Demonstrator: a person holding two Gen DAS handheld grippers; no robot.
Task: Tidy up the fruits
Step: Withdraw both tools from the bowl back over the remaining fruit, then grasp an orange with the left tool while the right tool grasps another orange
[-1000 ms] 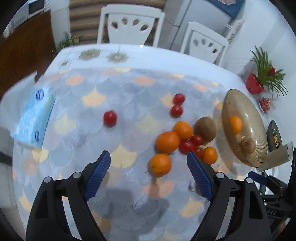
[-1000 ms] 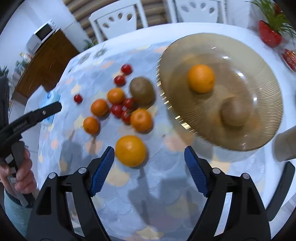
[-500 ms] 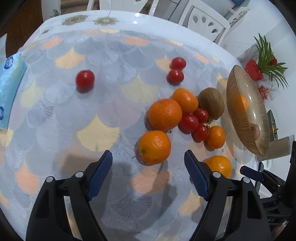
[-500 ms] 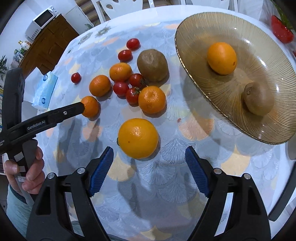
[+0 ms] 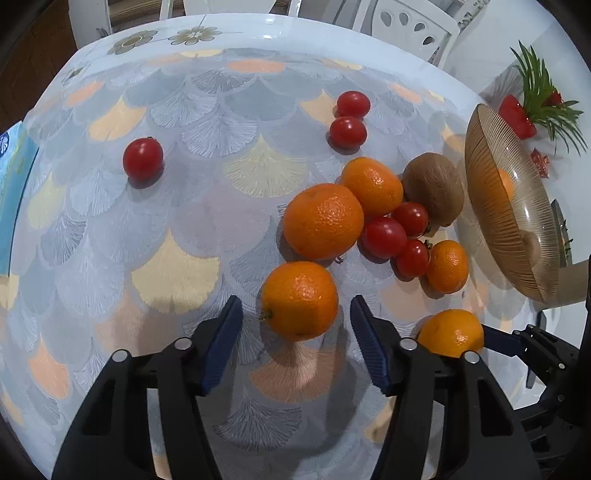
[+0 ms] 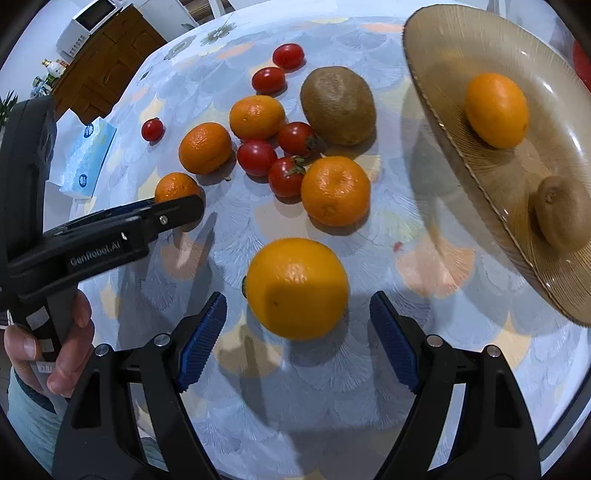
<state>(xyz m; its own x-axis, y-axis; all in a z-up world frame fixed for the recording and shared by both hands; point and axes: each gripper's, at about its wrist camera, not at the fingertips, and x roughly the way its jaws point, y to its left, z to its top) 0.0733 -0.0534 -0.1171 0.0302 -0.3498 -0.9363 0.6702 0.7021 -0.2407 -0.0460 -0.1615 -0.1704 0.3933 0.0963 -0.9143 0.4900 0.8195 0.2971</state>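
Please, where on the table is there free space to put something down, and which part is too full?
Bare cloth lies between the lone tomato and the tissue pack, and ahead of it toward the far table edge. It is crowded between the big orange and the glass dish, where tomatoes, oranges and a kiwi cluster.

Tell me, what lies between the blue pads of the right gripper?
A large round orange lies on the patterned tablecloth between the open blue pads of the right gripper, untouched by either; the right wrist view shows it.
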